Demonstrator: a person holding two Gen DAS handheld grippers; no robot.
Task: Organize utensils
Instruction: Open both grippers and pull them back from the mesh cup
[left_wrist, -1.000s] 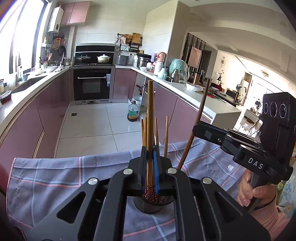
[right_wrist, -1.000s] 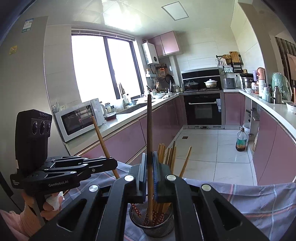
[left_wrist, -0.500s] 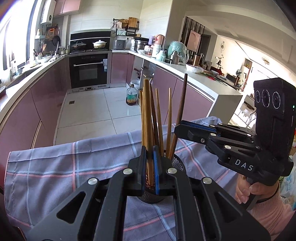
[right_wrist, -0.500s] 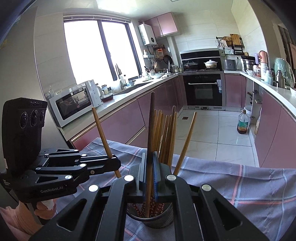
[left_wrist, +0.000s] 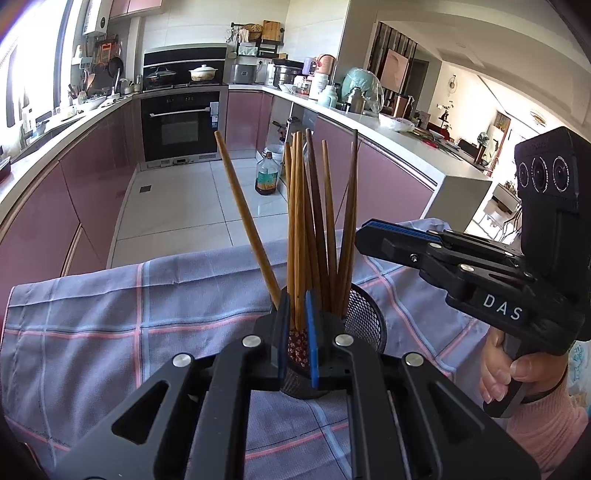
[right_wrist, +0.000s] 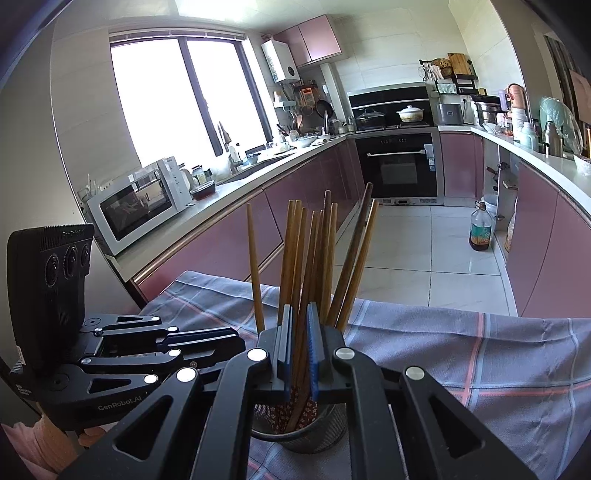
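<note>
Both tools sit over the black wire-mesh cup (left_wrist: 364, 321), which stands on the grey cloth with pink check lines (left_wrist: 110, 332) covering the worktop. Your left tool (left_wrist: 297, 325) has its blue pads nearly together, with wooden chopsticks (left_wrist: 301, 229) showing in the narrow gap; whether they are pinched I cannot tell. Your right tool (right_wrist: 299, 345) looks much the same from its own camera, nearly together above the cup with a stick in the slot. Every chopstick in view already stands in the cup, fanned outward, so you seem near the end: free both tools and back away.
</note>
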